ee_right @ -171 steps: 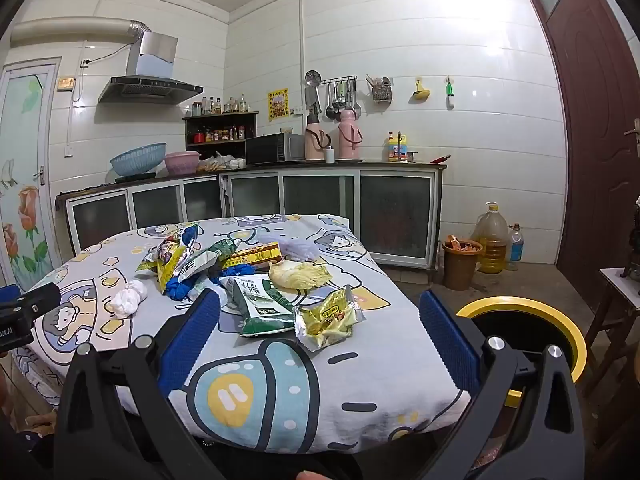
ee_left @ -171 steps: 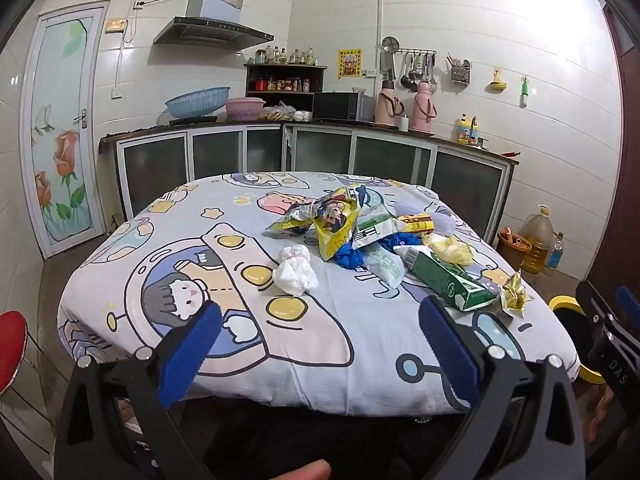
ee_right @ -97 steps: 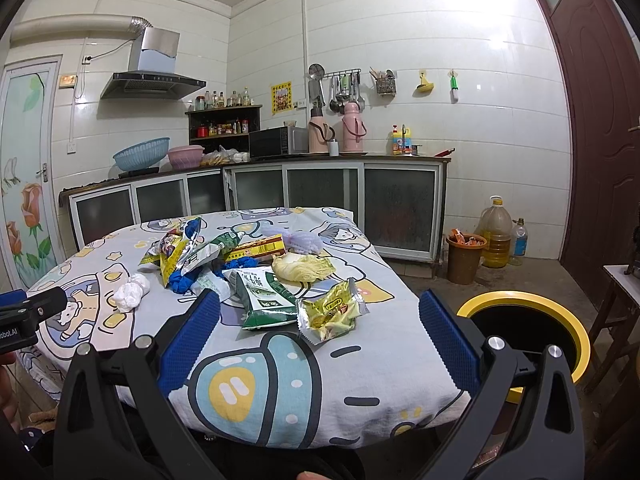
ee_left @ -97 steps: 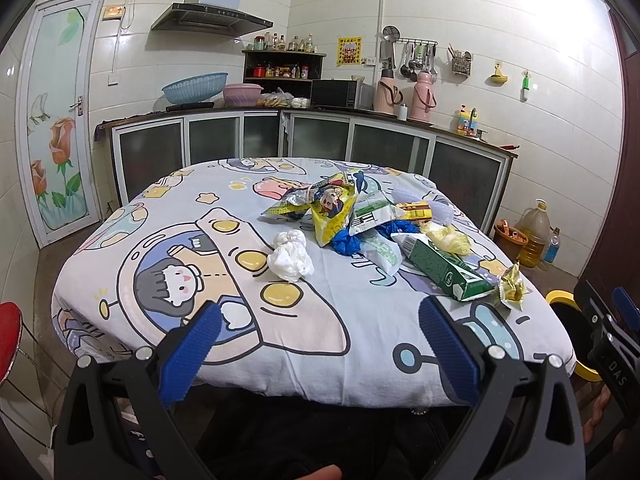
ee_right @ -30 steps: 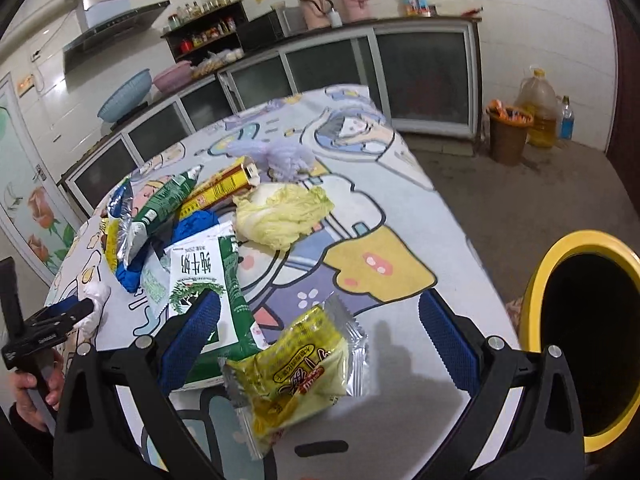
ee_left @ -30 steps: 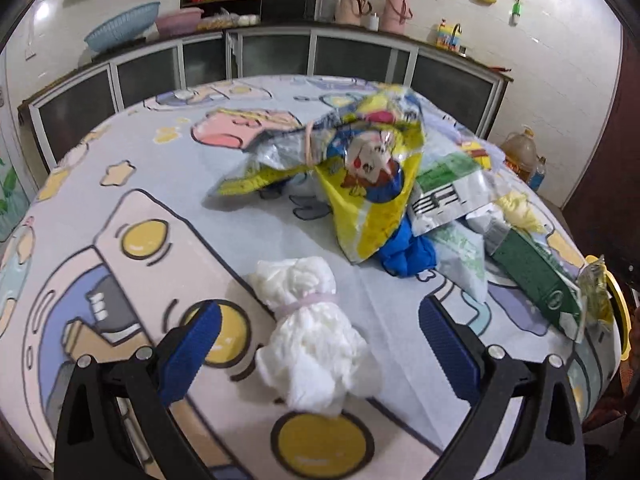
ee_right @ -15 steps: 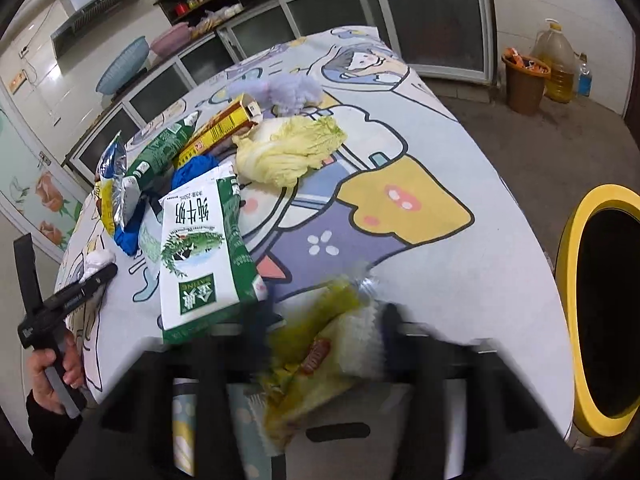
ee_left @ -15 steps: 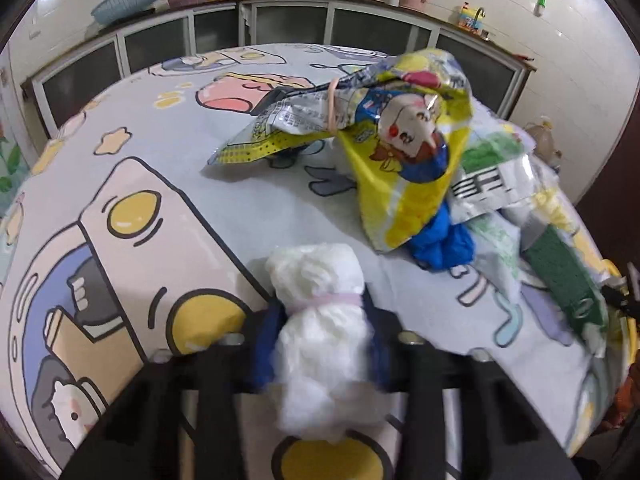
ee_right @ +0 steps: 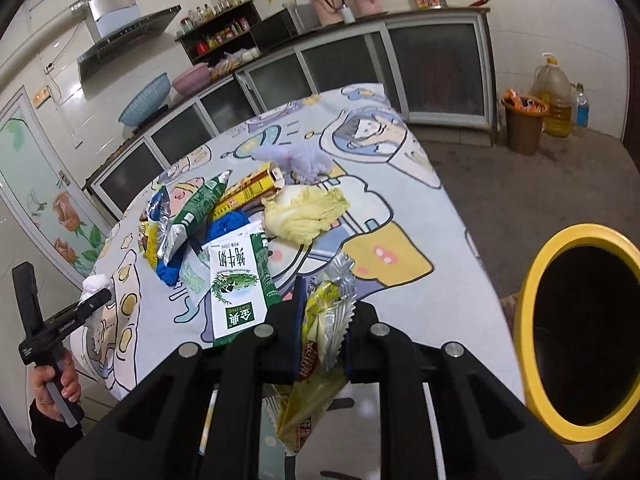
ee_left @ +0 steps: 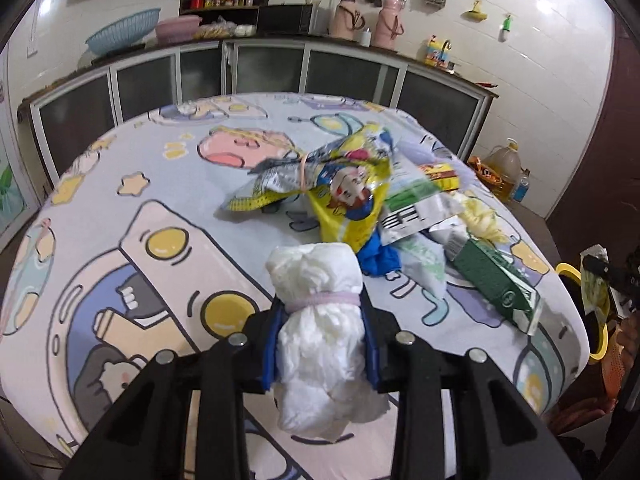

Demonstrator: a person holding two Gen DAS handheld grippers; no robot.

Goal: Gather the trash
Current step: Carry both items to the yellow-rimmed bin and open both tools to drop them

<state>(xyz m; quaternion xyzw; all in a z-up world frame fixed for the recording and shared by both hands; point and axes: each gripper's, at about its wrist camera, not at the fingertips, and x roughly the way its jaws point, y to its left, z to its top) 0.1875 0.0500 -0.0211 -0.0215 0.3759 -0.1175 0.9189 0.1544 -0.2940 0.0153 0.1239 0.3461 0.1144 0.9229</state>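
- The left gripper [ee_left: 320,320] is seen with its jaws closed around a white tied bundle [ee_left: 324,336], held over the near edge of the counter [ee_left: 168,184]
- The right gripper [ee_right: 322,320] is seen with its jaws pinched on a yellow snack wrapper [ee_right: 320,344], held over the counter edge, near the yellow-rimmed bin [ee_right: 532,312]
- A green milk carton [ee_right: 236,284], a cabbage leaf [ee_right: 304,216] and a blue rag [ee_right: 228,220] are seen left on the cartoon-print cloth
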